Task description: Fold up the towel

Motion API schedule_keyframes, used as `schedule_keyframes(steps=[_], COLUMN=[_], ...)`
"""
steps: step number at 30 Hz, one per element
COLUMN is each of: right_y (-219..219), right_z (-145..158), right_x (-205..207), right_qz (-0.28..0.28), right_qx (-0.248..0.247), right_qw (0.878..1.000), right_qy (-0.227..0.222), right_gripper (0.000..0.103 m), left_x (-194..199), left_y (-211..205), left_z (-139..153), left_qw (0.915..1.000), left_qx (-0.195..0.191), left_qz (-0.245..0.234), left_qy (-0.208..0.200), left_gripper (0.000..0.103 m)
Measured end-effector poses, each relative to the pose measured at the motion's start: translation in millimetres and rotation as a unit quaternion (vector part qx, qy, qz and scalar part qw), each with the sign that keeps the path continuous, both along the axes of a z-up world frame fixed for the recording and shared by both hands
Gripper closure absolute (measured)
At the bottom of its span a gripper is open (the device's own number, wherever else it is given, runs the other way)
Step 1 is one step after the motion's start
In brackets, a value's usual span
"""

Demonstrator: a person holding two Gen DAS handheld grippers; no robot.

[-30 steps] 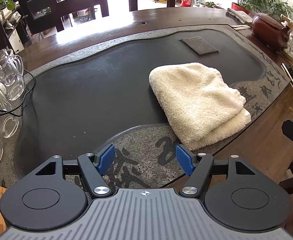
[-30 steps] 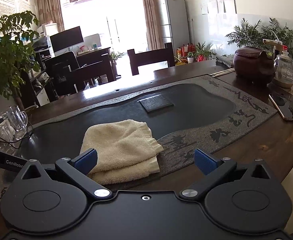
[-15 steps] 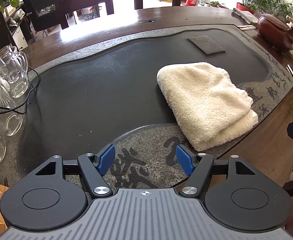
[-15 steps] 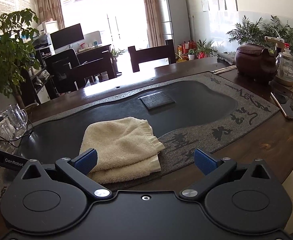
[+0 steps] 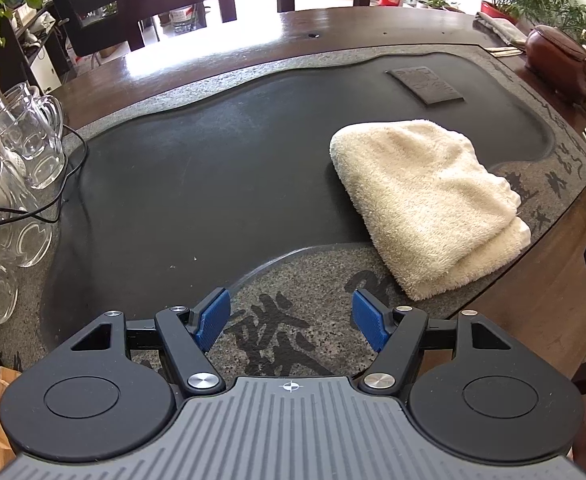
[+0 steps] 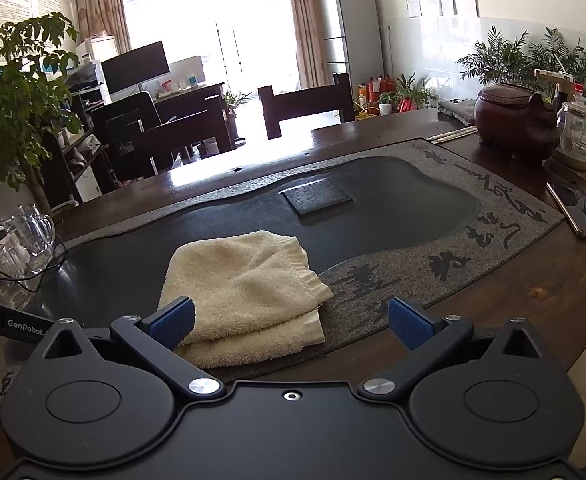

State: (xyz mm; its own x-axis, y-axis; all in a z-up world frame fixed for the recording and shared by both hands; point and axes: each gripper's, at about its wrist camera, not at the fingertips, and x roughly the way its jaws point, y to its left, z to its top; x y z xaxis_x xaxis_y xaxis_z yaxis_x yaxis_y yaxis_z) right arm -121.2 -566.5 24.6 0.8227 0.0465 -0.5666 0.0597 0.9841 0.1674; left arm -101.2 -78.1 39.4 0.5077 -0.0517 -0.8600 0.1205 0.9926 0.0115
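A broad dark brown wooden table (image 5: 373, 28) is seen filling both views, and most of its top is covered by a grey speckled stone tea tray (image 5: 285, 68) with a smooth black sunken basin (image 5: 197, 176) and dark brush characters along its near and right rim. On the right part of the tray a cream terry towel (image 5: 421, 200) is laid, folded into a thick stack of layers; its far part rests in the basin and its near part lies over the speckled rim, near the table's near-right edge. In the right wrist view the same towel (image 6: 245, 284) is seen just beyond the left blue pad.

The left gripper (image 5: 289, 316) is held above the near rim of the tray, to the left of the towel and apart from it; its blue-padded jaws are parted moderately, with nothing between them. The right gripper (image 6: 291, 320) is held near the towel's near edge with its jaws spread wide; nothing is clamped.

A round brown clay pot (image 6: 513, 120) is set at the far right of the table. A cluster of clear glass mugs (image 5: 25, 132) is gathered at the left edge. A small dark square stone plaque (image 5: 425, 86) lies in the far part of the basin. A dark smartphone (image 6: 577, 210) is laid flat at the right edge.
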Motion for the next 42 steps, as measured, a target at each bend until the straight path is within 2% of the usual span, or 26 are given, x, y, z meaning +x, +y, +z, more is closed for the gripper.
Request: schedule_keyframes(steps=[9,18,21,25,28,36,42], right_y=[-2.5,-35.7,-64.9,-106.7,-142.8,-204.7,-226.2], right_z=[-3.9,-15.9,-22.4,-31.2,-39.8,-74.3,-95.5], right_x=[-2.1,20.4,42.2,76.7,112.4,193.5,226.9], right_qz=[-0.003,-0.038,-0.070,-0.114,-0.140,-0.164,-0.168], right_qx=[-0.005,-0.023,-0.026,-0.036,-0.041,-0.054,-0.052], right_qw=[1.000,0.999,0.997,0.993,0.989,0.984,0.982], right_qy=[0.002,0.006,0.004,0.001,0.001,0.039,0.073], right_gripper=[0.000,0.000,0.000,0.000,0.000,0.000,0.000], left_x=[0.3,9.7,15.6,27.5,33.9,44.6,52.9], left_y=[2.1,36.6,52.6,73.8,86.5,101.6,105.5], left_z=[-1.8,-6.9,-10.8,-23.5,-31.4,-47.2,-52.5], left_qw=[1.0000,0.9984,0.9970,0.9941,0.9925,0.9907,0.9903], left_qx=[0.005,-0.001,0.001,0.033,0.036,0.037,0.024], left_qz=[-0.001,0.026,0.040,0.061,0.075,0.081,0.073], left_qy=[-0.004,-0.050,-0.067,-0.083,-0.090,-0.103,-0.116], left_gripper=[0.034,0.034,0.034,0.034,0.034,0.034,0.034])
